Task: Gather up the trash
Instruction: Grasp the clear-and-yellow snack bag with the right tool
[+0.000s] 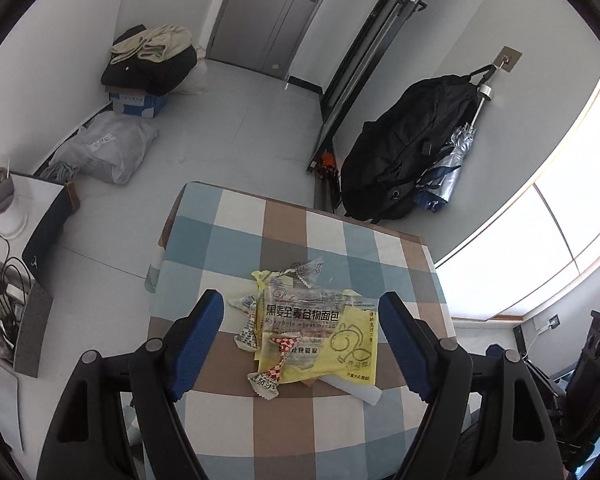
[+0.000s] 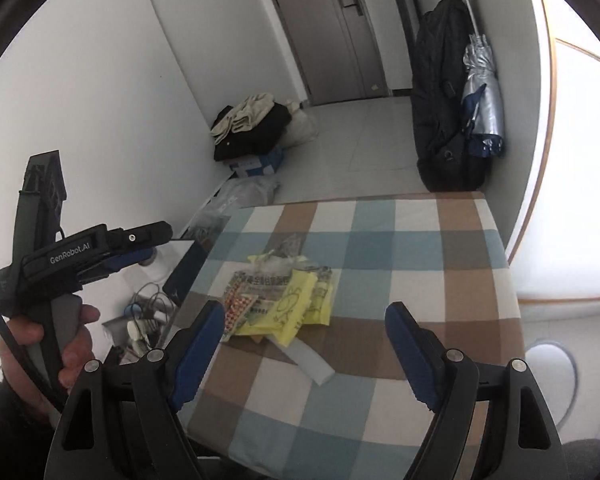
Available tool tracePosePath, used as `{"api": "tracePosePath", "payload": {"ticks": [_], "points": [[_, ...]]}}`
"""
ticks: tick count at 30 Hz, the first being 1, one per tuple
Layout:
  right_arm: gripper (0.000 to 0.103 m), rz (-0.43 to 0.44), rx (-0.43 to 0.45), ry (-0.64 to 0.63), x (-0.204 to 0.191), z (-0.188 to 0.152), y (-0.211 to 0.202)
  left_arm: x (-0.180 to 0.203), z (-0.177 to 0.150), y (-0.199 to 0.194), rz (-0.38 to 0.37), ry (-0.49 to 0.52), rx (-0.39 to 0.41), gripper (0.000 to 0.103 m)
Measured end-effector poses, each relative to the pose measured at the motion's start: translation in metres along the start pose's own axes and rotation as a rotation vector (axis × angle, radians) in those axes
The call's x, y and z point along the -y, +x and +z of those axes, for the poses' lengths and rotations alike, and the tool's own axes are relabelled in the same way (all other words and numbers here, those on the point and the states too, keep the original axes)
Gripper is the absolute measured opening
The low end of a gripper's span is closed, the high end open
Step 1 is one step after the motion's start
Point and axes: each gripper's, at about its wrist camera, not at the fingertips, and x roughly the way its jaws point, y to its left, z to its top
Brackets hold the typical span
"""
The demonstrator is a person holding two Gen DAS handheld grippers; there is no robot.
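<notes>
A heap of trash lies mid-table on the checked cloth (image 1: 284, 236): a yellow and clear bread wrapper (image 1: 320, 328), small crumpled candy wrappers (image 1: 272, 368) and a white strip (image 1: 356, 390). My left gripper (image 1: 302, 340) hangs above the heap, open, nothing between its blue pads. In the right wrist view the same wrapper pile (image 2: 284, 300) and white strip (image 2: 310, 362) lie ahead of my right gripper (image 2: 304, 348), which is open and empty. The left gripper (image 2: 80, 256), held in a hand (image 2: 72, 340), shows at the left there.
A black backpack (image 1: 404, 152) and a folded silver umbrella (image 1: 448, 160) hang on the wall beyond the table. Clothes on a blue box (image 1: 148, 64) and a plastic bag (image 1: 104, 148) lie on the floor. A side shelf with a white cup (image 1: 8, 208) and cables stands left.
</notes>
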Motion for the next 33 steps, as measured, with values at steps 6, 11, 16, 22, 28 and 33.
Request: {"api": "tracePosePath", "payload": {"ticks": [6,11,16,22,28,33], "points": [[0.083,0.013,-0.077,0.021,-0.006,0.003,0.032,-0.024,0.003,0.003,-0.018,-0.070,-0.024,0.077],[0.082,0.011,-0.135,0.012,-0.012,0.002,0.056,-0.035,0.002,0.007,-0.039,-0.114,-0.057,0.077],[0.077,0.004,-0.215,0.041,-0.007,0.001,0.086,-0.037,0.003,0.006,-0.020,-0.108,-0.059,0.077],[0.055,0.043,-0.276,0.101,-0.003,0.000,0.110,-0.049,0.005,0.007,-0.038,-0.162,-0.074,0.077],[0.021,0.048,-0.303,0.131,-0.001,-0.002,0.122,-0.051,0.005,0.008,-0.036,-0.170,-0.077,0.077],[0.010,0.078,-0.277,0.126,0.001,-0.004,0.113,-0.051,0.004,0.009,-0.037,-0.171,-0.082,0.077]]}}
